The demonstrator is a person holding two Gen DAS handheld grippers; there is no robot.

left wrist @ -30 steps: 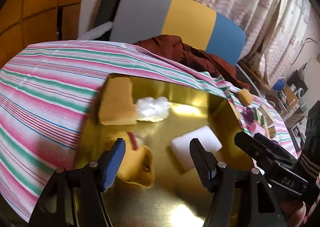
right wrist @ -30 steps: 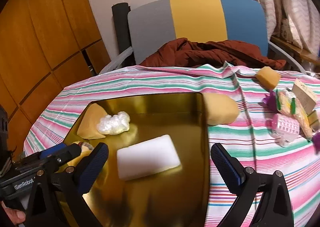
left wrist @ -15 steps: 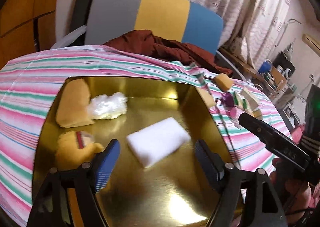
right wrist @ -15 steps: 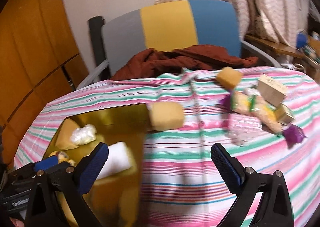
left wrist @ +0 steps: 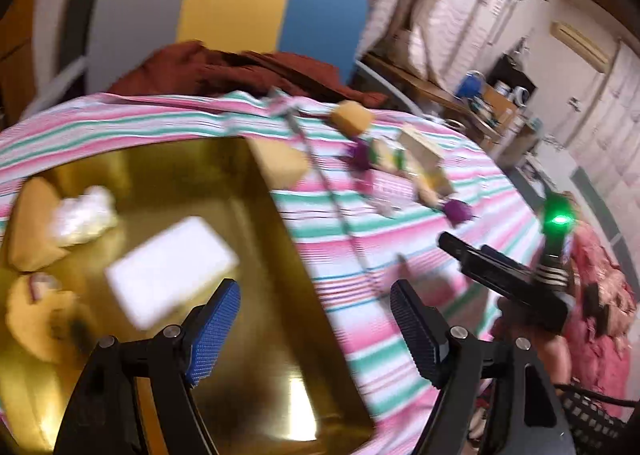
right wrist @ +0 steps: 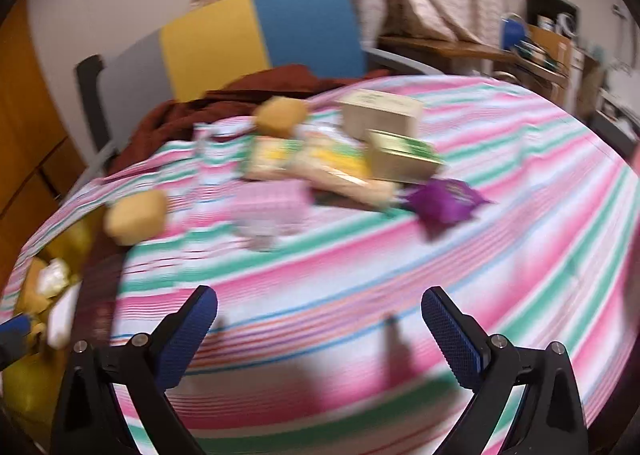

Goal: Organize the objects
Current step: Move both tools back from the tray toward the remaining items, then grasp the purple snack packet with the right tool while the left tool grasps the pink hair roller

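Four things sit in the gold tray (left wrist: pixel 276 231): a white sponge block (left wrist: pixel 172 267), a crinkly clear wrapper (left wrist: pixel 82 217), a tan sponge (left wrist: pixel 32 227) and a blurry yellow item (left wrist: pixel 38 315). Everything else is loose on the striped table (right wrist: pixel 360 275): boxes (right wrist: pixel 380 111), a purple packet (right wrist: pixel 444 201), more sponges (right wrist: pixel 136 217). No labels readable, too blurry. Left gripper (left wrist: pixel 316 323) has just been opening, nothing in it; right gripper (right wrist: pixel 320 329) is wide and empty.
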